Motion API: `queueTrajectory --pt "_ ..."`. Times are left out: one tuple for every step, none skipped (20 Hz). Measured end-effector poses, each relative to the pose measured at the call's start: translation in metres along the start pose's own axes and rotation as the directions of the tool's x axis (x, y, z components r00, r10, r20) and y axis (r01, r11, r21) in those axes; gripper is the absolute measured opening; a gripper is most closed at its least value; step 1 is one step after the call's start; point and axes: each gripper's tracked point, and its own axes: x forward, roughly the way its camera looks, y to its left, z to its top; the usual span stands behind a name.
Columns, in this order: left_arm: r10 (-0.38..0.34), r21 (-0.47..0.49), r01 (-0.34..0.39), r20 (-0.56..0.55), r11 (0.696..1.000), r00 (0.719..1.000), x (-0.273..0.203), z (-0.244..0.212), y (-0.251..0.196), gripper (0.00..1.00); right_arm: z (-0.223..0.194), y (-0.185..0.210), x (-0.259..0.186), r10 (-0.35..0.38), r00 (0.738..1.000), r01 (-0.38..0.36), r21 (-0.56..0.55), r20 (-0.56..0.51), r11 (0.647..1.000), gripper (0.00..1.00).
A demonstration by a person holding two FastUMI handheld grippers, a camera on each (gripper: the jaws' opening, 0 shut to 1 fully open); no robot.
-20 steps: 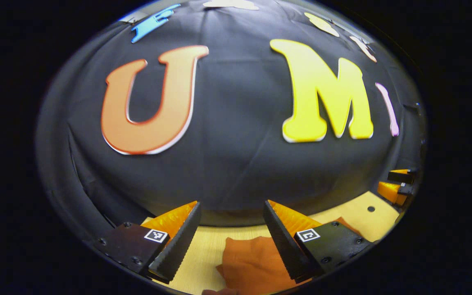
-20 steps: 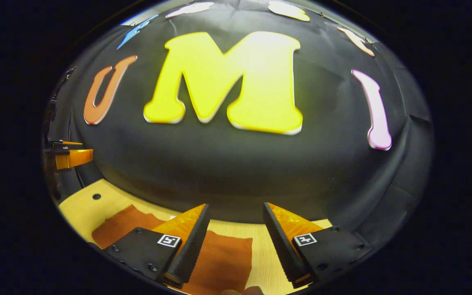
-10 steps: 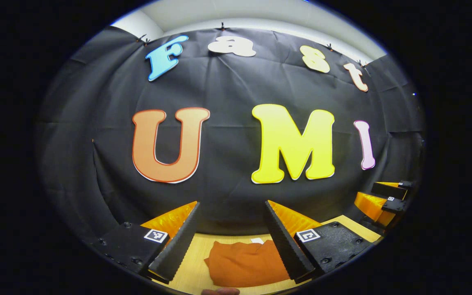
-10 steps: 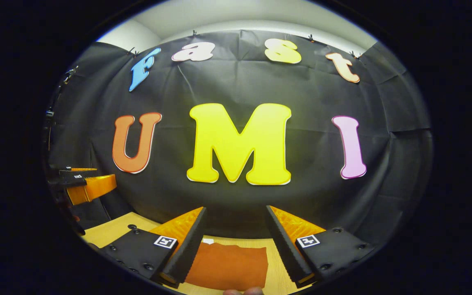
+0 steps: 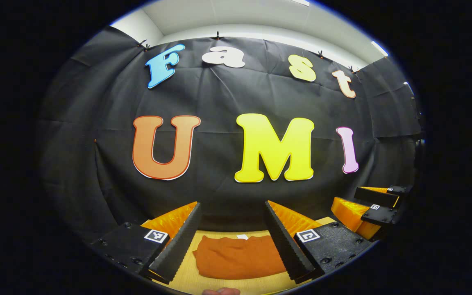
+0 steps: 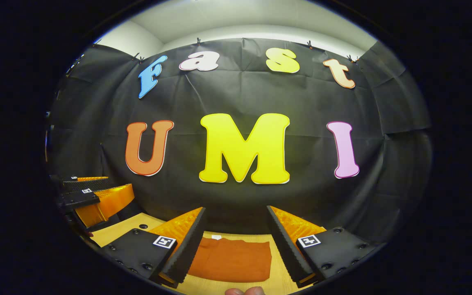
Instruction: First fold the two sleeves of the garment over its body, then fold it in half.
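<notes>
The rust-orange garment [image 5: 236, 257] lies folded into a compact rectangle on the light wooden table [image 5: 203, 237], a small white tag at its far edge. In the left gripper view my left gripper [image 5: 232, 235] is open above and short of it, nothing between the fingers. The same folded garment [image 6: 232, 259] sits low in the right gripper view, with my right gripper [image 6: 236, 241] open over its near side. The right gripper [image 5: 373, 209] also appears at the far right of the left gripper view, and the left gripper [image 6: 92, 196] at the far left of the right gripper view.
The black cloth booth wall [image 5: 228, 196] stands just behind the table's far edge. A small dark hole [image 6: 143, 226] marks the tabletop to the left. A fingertip [image 6: 244, 291] shows at the bottom edge.
Both grippers have pulled back and tilted up from the garment. The garment now appears smaller and farther, and the wall's upper part and the ceiling have come into view.
</notes>
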Motion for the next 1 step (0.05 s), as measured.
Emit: queueTrajectory --pt "0.003 0.005 -0.003 0.003 1.0 1.0 -0.0004 0.0012 -0.0011 1.0 0.0013 -0.0003 -0.0017 -0.001 1.0 0.001 0.002 0.002 1.0 0.92"
